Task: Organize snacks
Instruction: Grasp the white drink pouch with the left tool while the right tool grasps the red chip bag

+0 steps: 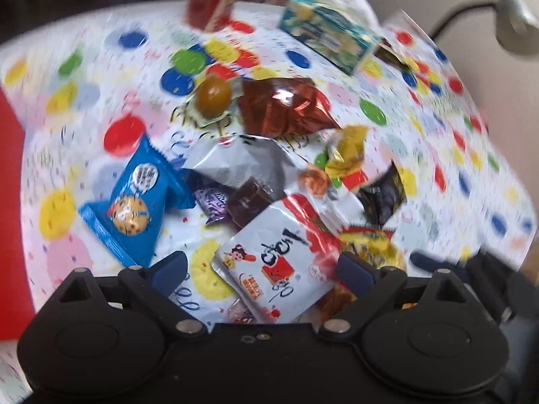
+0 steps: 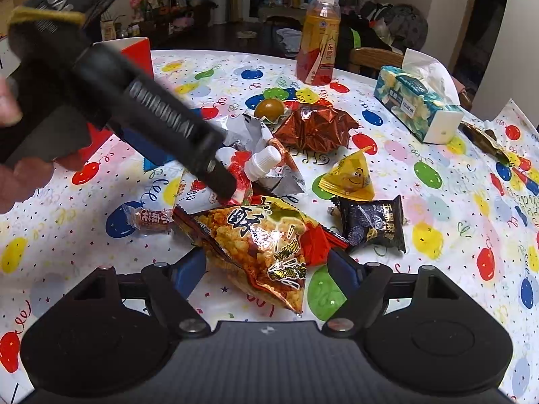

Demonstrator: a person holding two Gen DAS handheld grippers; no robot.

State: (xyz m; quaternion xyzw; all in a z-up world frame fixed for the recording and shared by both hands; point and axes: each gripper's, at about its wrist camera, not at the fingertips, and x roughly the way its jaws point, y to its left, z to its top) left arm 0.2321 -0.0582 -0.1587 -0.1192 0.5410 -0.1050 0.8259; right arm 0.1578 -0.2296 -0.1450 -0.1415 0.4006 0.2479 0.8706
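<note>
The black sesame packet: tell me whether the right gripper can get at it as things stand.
Probably yes. The black sesame packet lies alone on the tablecloth, just ahead and right of the open right gripper; only the orange snack bag between the jaws needs sidestepping.

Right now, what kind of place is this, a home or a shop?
Most likely a home dining room: a table with a balloon-print party cloth, a wooden chair pushed up behind it, and cluttered household shelves across the room.
</note>
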